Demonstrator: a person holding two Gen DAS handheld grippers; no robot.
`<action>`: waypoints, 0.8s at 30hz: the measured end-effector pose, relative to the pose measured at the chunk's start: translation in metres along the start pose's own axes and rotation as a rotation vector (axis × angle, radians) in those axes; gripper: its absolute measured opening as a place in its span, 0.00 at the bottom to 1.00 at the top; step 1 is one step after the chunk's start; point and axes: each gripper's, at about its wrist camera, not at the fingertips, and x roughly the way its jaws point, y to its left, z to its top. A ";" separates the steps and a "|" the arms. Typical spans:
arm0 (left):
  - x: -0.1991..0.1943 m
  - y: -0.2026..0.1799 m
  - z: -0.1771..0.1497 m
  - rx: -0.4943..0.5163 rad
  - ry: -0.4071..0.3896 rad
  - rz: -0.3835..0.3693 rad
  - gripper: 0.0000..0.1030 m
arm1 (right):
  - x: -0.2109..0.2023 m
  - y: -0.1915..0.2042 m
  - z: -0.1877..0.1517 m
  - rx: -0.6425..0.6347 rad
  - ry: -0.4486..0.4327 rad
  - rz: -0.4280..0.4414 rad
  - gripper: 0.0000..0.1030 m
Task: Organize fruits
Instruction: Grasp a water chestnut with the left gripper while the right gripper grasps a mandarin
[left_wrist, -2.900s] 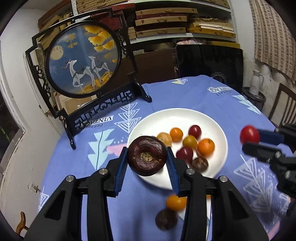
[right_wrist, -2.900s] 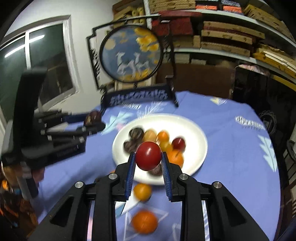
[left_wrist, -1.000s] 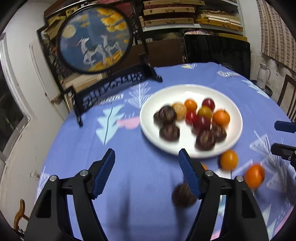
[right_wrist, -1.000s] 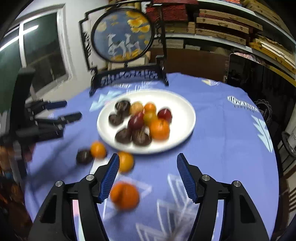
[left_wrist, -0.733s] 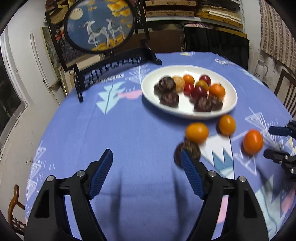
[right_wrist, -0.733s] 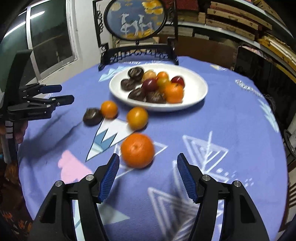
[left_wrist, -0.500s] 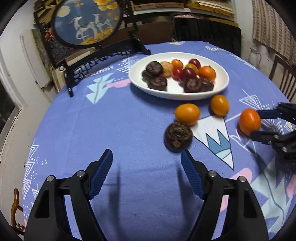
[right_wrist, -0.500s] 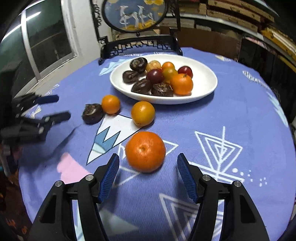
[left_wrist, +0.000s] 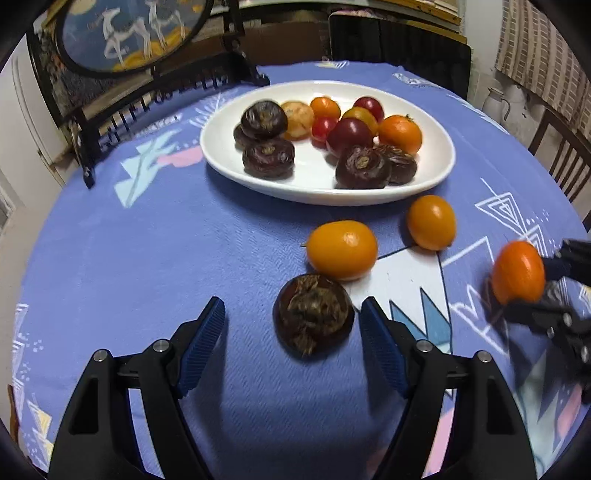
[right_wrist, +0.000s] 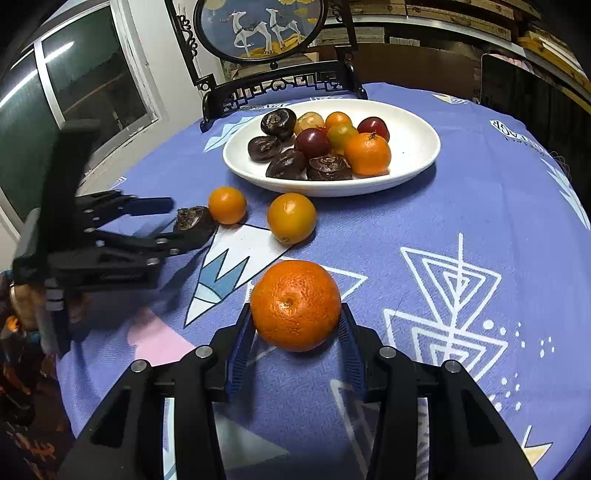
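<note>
A white plate (left_wrist: 317, 186) (right_wrist: 417, 147) holds several dark, red and orange fruits. Loose on the blue cloth lie a dark brown fruit (left_wrist: 313, 314) (right_wrist: 194, 218), two small orange fruits (left_wrist: 341, 249) (left_wrist: 431, 222) and a large orange (right_wrist: 295, 304) (left_wrist: 518, 272). My left gripper (left_wrist: 291, 332) is open, its blue pads on either side of the dark brown fruit, not touching it. My right gripper (right_wrist: 295, 334) has its pads against both sides of the large orange, which rests on the cloth.
A black-framed round deer screen (right_wrist: 260, 29) (left_wrist: 129, 33) stands behind the plate. A window (right_wrist: 74, 85) is on the left. A dark chair (left_wrist: 399, 48) and shelves stand beyond the round table. The table edge curves close on both sides.
Both grippers let go of their fruits over the plate, then came down low. The left gripper moved up to the dark brown fruit. The right gripper narrowed around the large orange.
</note>
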 end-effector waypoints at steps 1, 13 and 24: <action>0.003 0.001 0.001 -0.008 0.008 -0.010 0.71 | 0.000 0.000 0.000 -0.002 0.001 0.002 0.44; -0.032 -0.006 -0.014 0.010 -0.054 0.040 0.41 | -0.003 0.027 -0.002 -0.053 -0.006 0.008 0.44; -0.081 -0.020 -0.014 0.037 -0.183 0.124 0.41 | -0.031 0.058 0.007 -0.086 -0.092 0.032 0.44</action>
